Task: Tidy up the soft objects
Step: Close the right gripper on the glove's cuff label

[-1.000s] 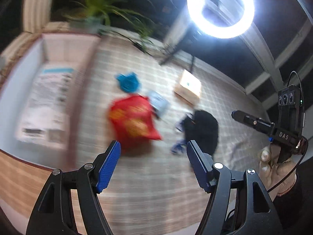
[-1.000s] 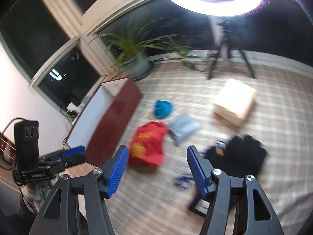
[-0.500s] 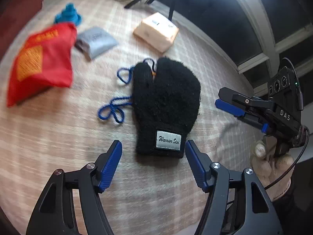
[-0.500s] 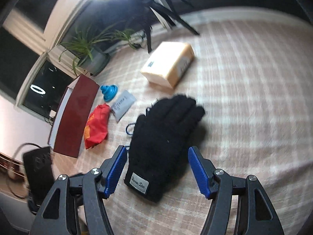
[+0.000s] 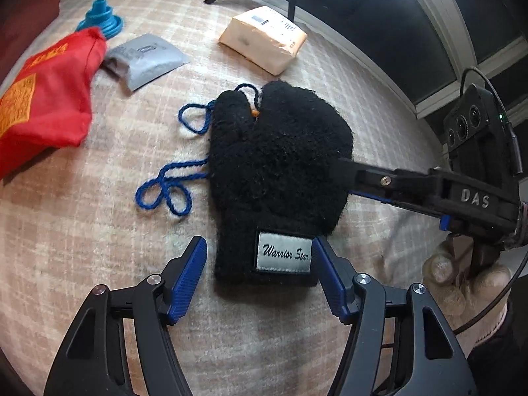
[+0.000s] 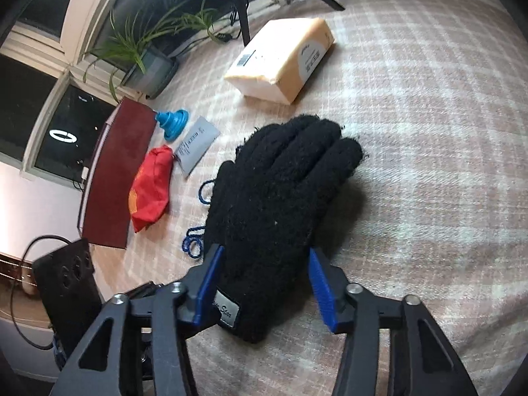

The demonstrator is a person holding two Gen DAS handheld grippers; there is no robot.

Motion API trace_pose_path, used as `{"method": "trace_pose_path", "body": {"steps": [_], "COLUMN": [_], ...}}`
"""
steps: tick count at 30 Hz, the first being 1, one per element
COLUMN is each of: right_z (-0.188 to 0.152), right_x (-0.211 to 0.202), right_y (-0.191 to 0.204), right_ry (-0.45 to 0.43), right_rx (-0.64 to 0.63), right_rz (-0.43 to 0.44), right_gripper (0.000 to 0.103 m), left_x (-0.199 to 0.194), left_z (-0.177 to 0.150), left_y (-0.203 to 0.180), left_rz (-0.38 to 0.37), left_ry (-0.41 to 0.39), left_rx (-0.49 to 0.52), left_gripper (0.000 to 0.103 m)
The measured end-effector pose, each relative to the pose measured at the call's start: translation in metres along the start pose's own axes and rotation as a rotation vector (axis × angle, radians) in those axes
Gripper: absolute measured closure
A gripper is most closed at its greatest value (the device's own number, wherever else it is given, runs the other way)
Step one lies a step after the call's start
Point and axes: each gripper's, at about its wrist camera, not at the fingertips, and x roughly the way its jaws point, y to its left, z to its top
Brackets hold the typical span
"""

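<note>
Glove [image 5: 277, 171] flat on plaid blanket [image 5: 99, 231], long axis cuff-to-fingertips away from both tongs | left gripper [image 5: 259, 274] open, straddling cuff | right gripper [image 6: 264, 283] just been closing around palm, pads not visibly pressing.

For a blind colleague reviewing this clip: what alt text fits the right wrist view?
The right gripper straddles the cuff end of a black fuzzy glove lying flat on a plaid blanket, its jaws just closing in. Behind lie a red pouch and tan parcel.
</note>
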Motion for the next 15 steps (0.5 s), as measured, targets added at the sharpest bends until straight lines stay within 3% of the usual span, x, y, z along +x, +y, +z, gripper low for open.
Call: {"method": "trace_pose_path", "body": {"steps": [5, 11, 13, 14, 15], "right_z": [-0.002, -0.005, -0.007, -0.007, -0.007], "right_x": [0.007, 0.013, 0.013, 0.013, 0.013], "right_y": [-0.004, -0.014, -0.014, -0.013, -0.012], "right_ry": [0.018, 0.026, 0.028, 0.028, 0.026], "right_rx": [0.005, 0.034, 0.035, 0.035, 0.034], "right_rz": [-0.024, -0.009, 0.003, 0.008, 0.009], "right_gripper": [0.075, 0.077, 0.080, 0.080, 0.080], "left_x": [0.005, 0.014, 0.017, 0.019, 0.020], "left_z": [0.005, 0.013, 0.013, 0.014, 0.014], "left_y": [-0.006, -0.015, -0.018, -0.020, -0.021], "left_rz": [0.020, 0.023, 0.027, 0.028, 0.032], "left_ry": [-0.011, -0.024, -0.031, -0.033, -0.034], "left_rx": [0.025, 0.048, 0.059, 0.061, 0.062], "left_gripper": [0.039, 0.039, 0.044, 0.055, 0.059]}}
